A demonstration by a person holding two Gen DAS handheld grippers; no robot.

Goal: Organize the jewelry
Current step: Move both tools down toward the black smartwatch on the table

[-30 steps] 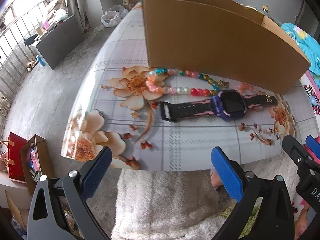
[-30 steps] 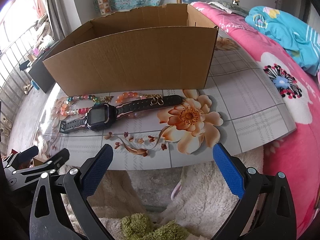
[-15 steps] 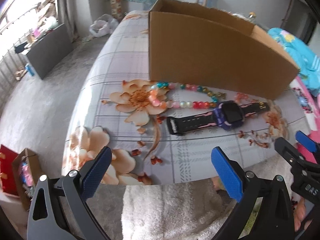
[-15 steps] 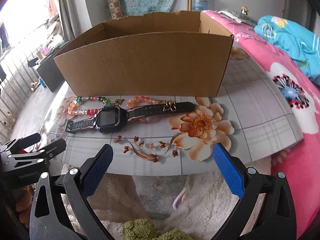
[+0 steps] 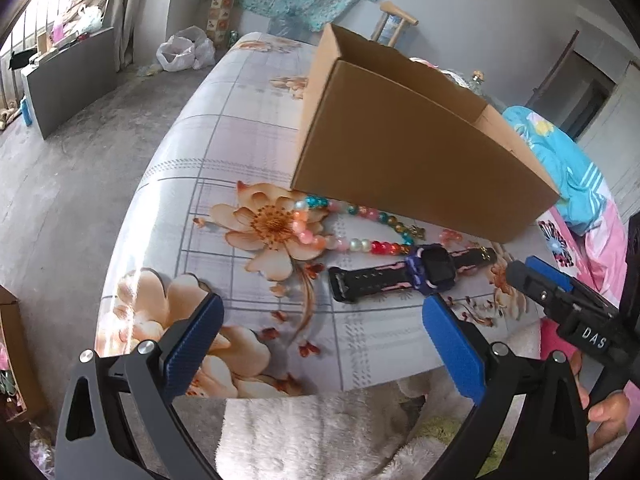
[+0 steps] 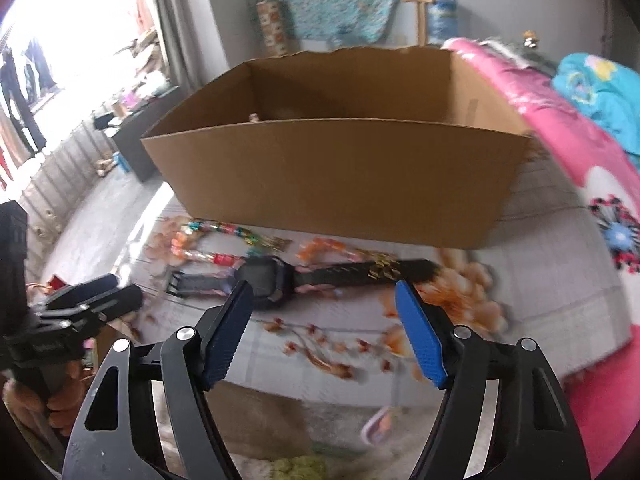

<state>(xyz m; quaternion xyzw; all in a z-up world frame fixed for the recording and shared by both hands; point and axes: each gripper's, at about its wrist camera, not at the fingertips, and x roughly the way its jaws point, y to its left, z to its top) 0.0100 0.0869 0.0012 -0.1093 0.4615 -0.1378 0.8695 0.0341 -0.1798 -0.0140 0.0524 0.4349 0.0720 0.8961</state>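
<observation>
Floral-print surface [image 5: 248,128] carries an open cardboard box [image 5: 412,152] set toward the back, open top up. Just in front of the box's near wall lies a multicoloured bead necklace [image 5: 344,228], looped flat on the surface, one end over a printed flower. Beside it, nearer the edge, a black smartwatch [image 5: 416,274] with pink strap trim lies flat, strap stretched out sideways, face up; its strap touches or overlaps the bead string. A smaller orange bead string [image 6: 328,248] with a gold charm sits behind the watch strap, close to the box. Left gripper [image 5: 320,340]: jaws spread wide, nothing between them, held over the near edge of the surface, short of the jewelry. Right gripper [image 6: 324,320]: jaws partly open, empty, blue pads either side of the strap section just right of the watch face; contact cannot be judged, view is motion-blurred. Something small shows inside the box, unclear.
</observation>
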